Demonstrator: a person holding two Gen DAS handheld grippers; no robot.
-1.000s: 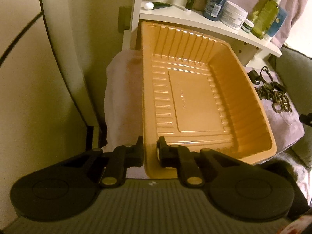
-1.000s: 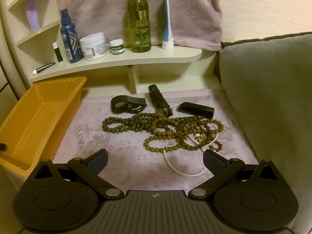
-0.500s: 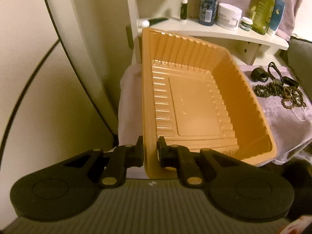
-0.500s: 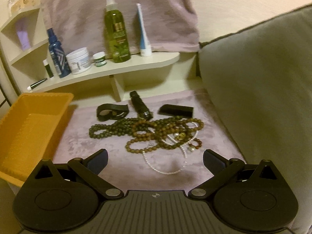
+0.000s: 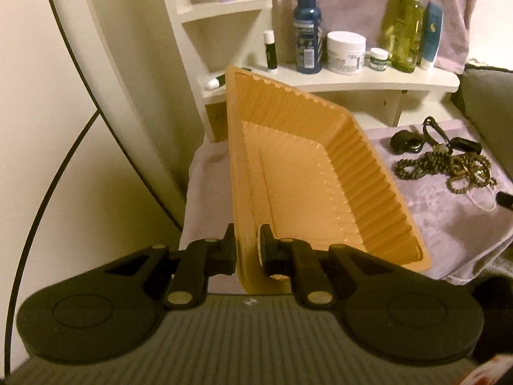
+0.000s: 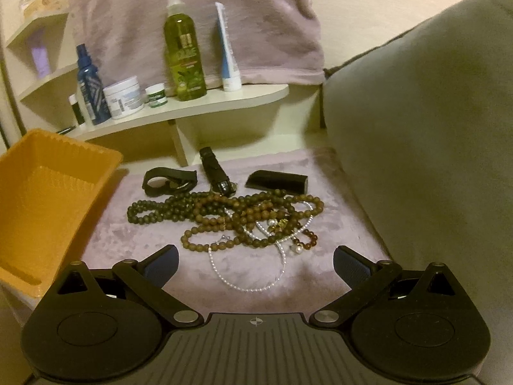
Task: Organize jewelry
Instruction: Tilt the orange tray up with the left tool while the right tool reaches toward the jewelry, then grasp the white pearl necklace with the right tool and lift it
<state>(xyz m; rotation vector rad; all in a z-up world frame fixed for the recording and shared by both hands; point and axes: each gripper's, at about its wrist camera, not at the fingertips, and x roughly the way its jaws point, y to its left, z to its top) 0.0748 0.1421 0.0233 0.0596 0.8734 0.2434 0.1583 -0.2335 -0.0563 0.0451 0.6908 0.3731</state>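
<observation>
My left tongs [image 5: 247, 250] clamp the near rim of the orange tray [image 5: 307, 186], which tilts at the centre of the left view above the lilac cloth [image 5: 449, 224]. My right tongs [image 6: 255, 268] stand wide and hold nothing at the bottom of the right view, the tangle of bead necklaces [image 6: 231, 221] and a pearl strand [image 6: 250, 285] lying on the cloth just beyond them. Bottles line the shelf [image 6: 205, 109] at the upper left.
</observation>
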